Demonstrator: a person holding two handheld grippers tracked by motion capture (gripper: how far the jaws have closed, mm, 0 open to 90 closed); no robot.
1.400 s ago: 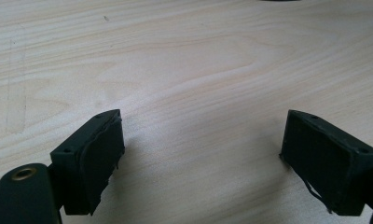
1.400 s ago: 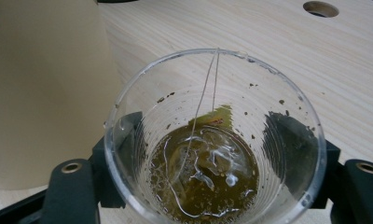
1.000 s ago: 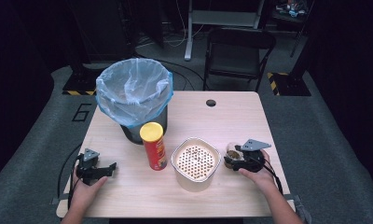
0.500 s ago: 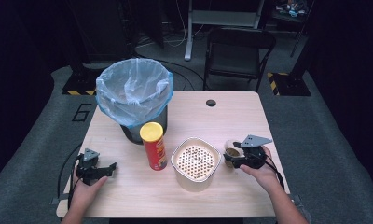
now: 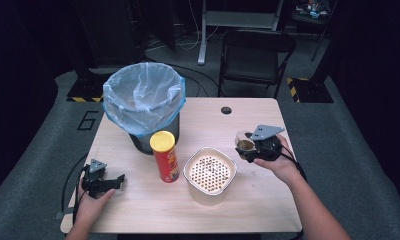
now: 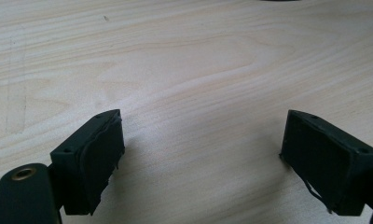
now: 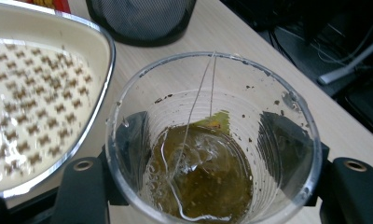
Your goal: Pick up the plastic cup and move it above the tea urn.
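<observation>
Right gripper (image 5: 252, 148) clamps a clear cup (image 7: 212, 140) of brown liquid near the table's (image 5: 248, 205) right edge. Left gripper (image 6: 201, 158) rests spread at the front-left corner.

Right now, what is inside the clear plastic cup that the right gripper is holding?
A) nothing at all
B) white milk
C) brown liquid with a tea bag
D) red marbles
C: the right gripper view looks down into the clear plastic cup, clamped between the right gripper's jaws, and shows brownish liquid with a tea bag and its string.
</observation>
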